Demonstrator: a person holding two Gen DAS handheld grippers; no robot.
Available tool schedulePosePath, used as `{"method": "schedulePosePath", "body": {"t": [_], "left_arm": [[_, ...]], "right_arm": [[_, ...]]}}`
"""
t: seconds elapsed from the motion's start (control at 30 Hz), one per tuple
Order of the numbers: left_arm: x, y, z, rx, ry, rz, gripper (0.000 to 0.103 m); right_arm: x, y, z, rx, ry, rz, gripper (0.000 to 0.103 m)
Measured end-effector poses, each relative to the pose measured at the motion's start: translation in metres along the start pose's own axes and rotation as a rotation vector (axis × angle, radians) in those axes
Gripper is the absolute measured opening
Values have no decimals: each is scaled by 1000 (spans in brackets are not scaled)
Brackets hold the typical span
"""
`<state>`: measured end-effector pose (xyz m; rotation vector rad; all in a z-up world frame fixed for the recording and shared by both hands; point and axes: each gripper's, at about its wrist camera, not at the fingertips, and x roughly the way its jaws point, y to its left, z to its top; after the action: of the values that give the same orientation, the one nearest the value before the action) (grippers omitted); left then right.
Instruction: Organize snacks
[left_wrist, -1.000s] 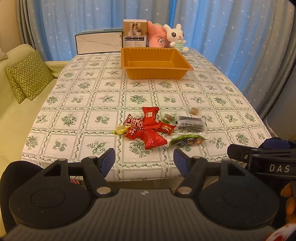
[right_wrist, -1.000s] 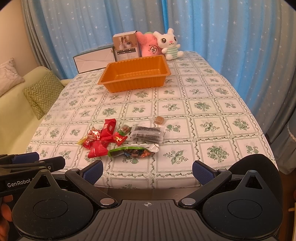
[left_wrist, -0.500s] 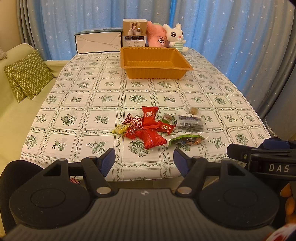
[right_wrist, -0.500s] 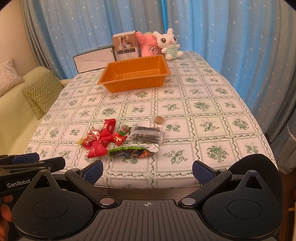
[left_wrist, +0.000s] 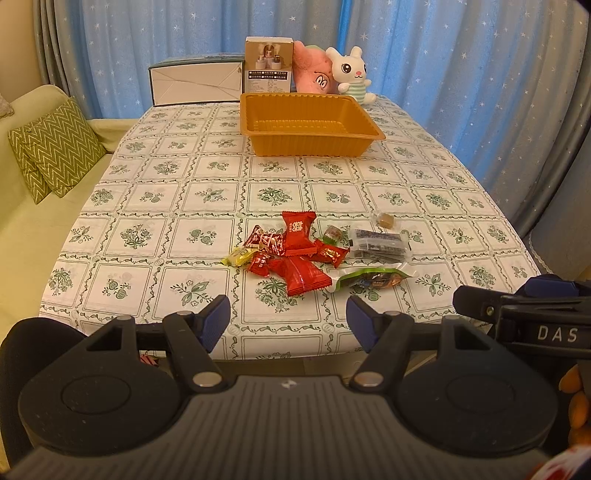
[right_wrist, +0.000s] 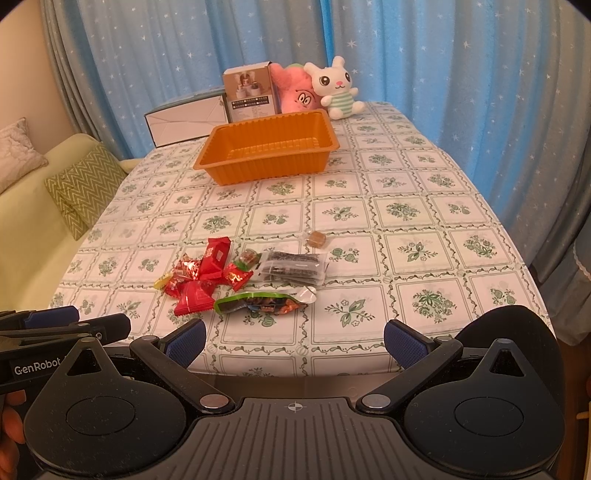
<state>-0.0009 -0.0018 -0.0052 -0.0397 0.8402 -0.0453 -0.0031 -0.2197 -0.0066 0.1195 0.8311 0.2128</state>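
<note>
On the table, under its green-patterned cloth, the orange tray sits empty at the far end, well apart from the snacks heaped near the front edge. Both tools hang short of that edge with nothing between their fingers: the left gripper spread moderately wide, the right gripper spread wider.

The pile runs from the dark clear-wrapped packet and the big red pouch, through the green-ended packet nearest the right tool, down to the upright red sachet, the yellow candy and the small brown sweet lying alone.

The step in hand looks like a first pick. It would go best started on an outlying piece, such as the green-ended packet, gripped across its narrow width rather than its crinkly sealed end, so overlapping red wrappers are not dragged along.
</note>
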Motion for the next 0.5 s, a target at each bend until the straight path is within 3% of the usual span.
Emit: {"method": "schedulePosePath", "body": {"t": [0.5], "left_arm": [[1, 0, -1, -2, 0, -3, 67]], "right_arm": [[1, 0, 0, 1, 1, 0, 102]]}}
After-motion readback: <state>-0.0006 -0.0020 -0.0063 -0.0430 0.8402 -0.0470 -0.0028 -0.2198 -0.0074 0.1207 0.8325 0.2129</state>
